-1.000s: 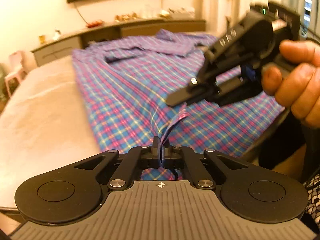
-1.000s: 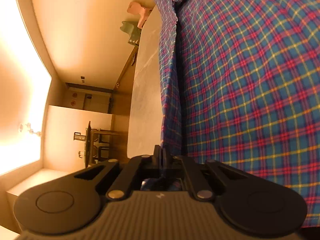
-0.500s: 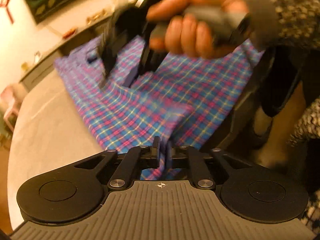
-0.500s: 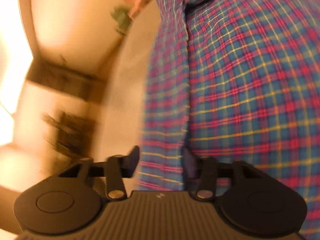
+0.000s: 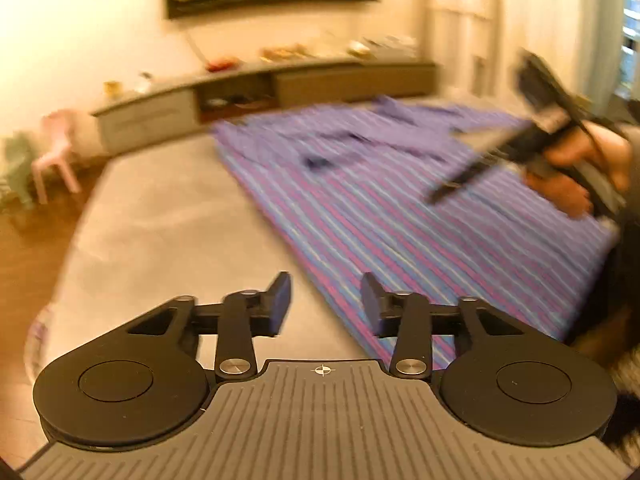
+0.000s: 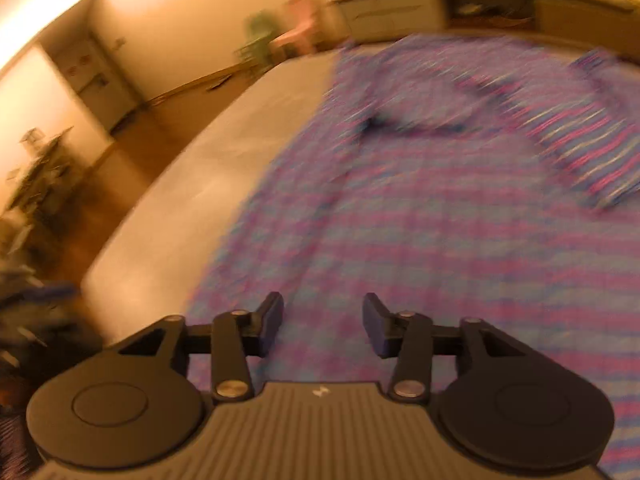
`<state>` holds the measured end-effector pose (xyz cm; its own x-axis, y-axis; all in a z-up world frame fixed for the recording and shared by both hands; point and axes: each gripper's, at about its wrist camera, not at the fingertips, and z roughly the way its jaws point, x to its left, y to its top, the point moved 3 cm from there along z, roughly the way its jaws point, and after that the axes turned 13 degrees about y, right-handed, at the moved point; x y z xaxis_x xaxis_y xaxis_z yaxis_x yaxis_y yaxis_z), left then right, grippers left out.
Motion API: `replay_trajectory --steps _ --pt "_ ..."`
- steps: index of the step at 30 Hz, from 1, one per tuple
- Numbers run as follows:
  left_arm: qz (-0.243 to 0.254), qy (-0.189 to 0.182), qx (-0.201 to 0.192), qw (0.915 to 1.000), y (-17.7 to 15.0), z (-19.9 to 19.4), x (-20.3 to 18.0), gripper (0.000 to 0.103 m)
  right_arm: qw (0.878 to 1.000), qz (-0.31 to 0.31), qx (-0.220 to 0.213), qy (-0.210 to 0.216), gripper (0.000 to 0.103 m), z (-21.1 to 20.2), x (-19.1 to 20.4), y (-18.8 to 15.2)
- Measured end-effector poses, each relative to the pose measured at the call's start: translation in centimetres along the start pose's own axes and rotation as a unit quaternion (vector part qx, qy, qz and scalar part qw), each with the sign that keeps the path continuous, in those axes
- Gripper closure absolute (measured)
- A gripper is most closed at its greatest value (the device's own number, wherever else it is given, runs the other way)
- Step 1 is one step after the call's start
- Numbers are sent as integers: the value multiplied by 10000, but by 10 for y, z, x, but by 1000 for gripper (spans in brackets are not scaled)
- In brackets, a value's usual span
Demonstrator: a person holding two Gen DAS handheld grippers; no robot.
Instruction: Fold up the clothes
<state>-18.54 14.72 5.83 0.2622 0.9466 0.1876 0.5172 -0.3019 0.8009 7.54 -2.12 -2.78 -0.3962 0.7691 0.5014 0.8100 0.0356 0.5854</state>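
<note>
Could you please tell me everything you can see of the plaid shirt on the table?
The plaid shirt is woven cloth in blue, pink and purple checks, blurred by camera motion. It lies spread flat on the pale table, its near hem by the table's edge and its collar and a folded sleeve at the far end. Neither open gripper holds it.

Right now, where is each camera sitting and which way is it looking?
Left wrist: rides on the left tool, open, looking along the table at the plaid shirt; the person's right hand shows holding the right tool.
Right wrist: rides on the right tool, open, looking down over the shirt; no hand shows.
Both share the shirt, the table, the low cabinet and the pink chair.
</note>
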Motion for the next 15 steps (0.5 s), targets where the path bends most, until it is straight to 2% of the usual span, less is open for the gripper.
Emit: replay_trajectory --steps 2,4,7,8,11,12,14,15 --pt "-126 72 -48 9999 25 26 8 65 9973 -118 -299 -657 44 -13 -30 20" --pt "-470 -104 52 9988 47 59 14 64 9896 -327 -428 -1337 36 -19 -62 38" --pt "-1097 -541 303 9920 75 125 18 64 9752 -756 -267 -2065 32 -12 -106 52" --pt "-1204 -678 405 9896 82 146 18 64 9721 -864 -158 -2177 32 -8 -118 55" --pt "-1295 -775 553 9870 101 198 18 64 9710 -1040 177 -2143 33 3 -142 56" --pt "-1248 -745 573 9877 105 212 17 64 9707 -1091 200 -2133 36 5 -147 56" --pt "-1180 -730 617 9884 106 235 17 64 9745 -1053 255 -1964 51 8 -155 59" --pt "-1148 -751 650 9884 105 247 17 64 9774 -985 283 -1850 70 5 -154 60"
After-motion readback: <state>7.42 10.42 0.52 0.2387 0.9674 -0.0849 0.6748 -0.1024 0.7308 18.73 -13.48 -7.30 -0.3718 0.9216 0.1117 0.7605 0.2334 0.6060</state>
